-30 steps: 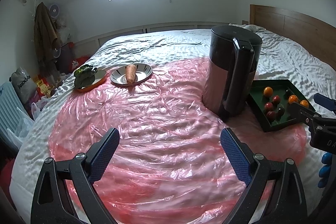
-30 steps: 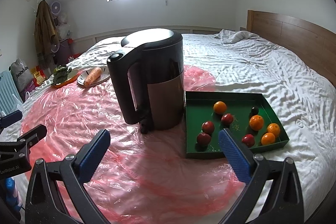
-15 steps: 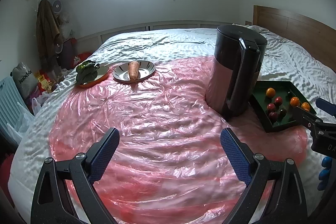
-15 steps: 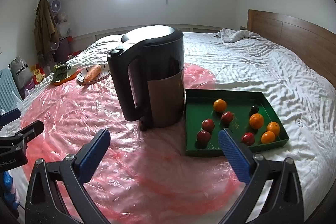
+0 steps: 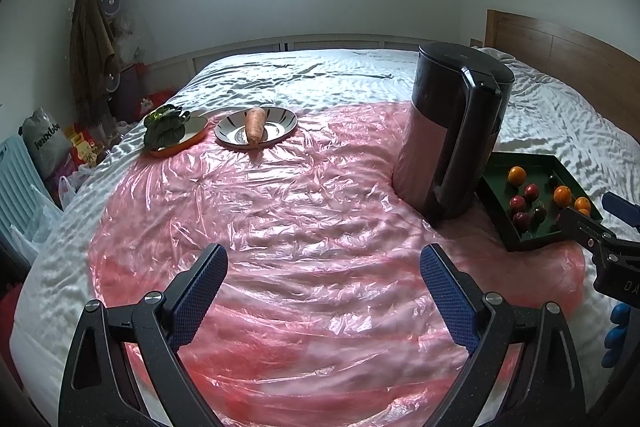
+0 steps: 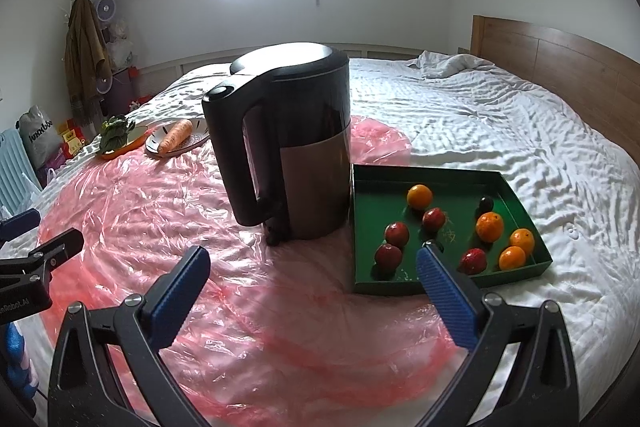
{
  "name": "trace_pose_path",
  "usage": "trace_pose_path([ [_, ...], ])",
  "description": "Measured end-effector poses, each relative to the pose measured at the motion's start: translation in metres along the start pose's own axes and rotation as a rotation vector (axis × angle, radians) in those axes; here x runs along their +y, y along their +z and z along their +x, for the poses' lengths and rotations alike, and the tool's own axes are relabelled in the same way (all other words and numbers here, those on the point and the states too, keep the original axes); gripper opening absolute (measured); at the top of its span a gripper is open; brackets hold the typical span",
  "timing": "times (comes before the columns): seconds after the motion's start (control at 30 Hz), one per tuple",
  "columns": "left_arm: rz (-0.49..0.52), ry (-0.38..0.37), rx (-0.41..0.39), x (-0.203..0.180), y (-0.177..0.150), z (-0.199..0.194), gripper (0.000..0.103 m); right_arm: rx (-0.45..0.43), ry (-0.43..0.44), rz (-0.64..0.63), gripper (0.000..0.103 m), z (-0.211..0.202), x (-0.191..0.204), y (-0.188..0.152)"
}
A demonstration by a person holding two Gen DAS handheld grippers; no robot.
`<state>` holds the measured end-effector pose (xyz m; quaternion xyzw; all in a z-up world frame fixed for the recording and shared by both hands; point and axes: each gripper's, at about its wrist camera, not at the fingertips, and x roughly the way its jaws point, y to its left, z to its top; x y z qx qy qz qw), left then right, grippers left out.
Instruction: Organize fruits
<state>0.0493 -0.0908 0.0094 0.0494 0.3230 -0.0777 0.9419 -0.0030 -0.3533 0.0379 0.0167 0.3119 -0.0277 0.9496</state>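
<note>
Right now both tools hover above a bed (image 6: 500, 131) whose white cover is partly overlaid by a crinkled pink plastic sheet (image 5: 300, 227). The left gripper (image 5: 322, 291) has its jaws spread wide with nothing between them, over the near part of the sheet; the right gripper (image 6: 312, 287) is likewise released and empty, its right finger (image 6: 444, 291) overlapping the near edge of a green tray (image 6: 400, 187). That tray lies at the right edge of the sheet, toward the wooden headboard (image 6: 560, 67) side of the bed, and it holds the fruits loose and unsorted: an orange (image 6: 419, 196) near its far left part, three more oranges (image 6: 489, 226) grouped at its right side, four red fruits (image 6: 397, 233) spread along the near and middle part, and one small dark fruit (image 6: 486, 203) near the far right wall. Just left of the tray, touching or nearly touching its left wall, stands a tall black and steel kettle (image 6: 296, 147), upright with its handle facing the near side. At the far left edge of the sheet, well apart from the tray, a carrot (image 5: 255, 125) rests across a striped plate (image 5: 280, 123), and beside it a leafy green vegetable (image 5: 164, 125) lies on an orange-rimmed dish (image 5: 192, 135).
</note>
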Motion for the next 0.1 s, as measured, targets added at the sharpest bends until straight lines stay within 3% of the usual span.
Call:
trace_pose_path([
  [0.1,-0.001,-0.001,0.002,-0.0001,-0.0006,0.0004,0.095,0.0,-0.001,-0.001,0.103,0.0001,-0.0001,0.0001],
])
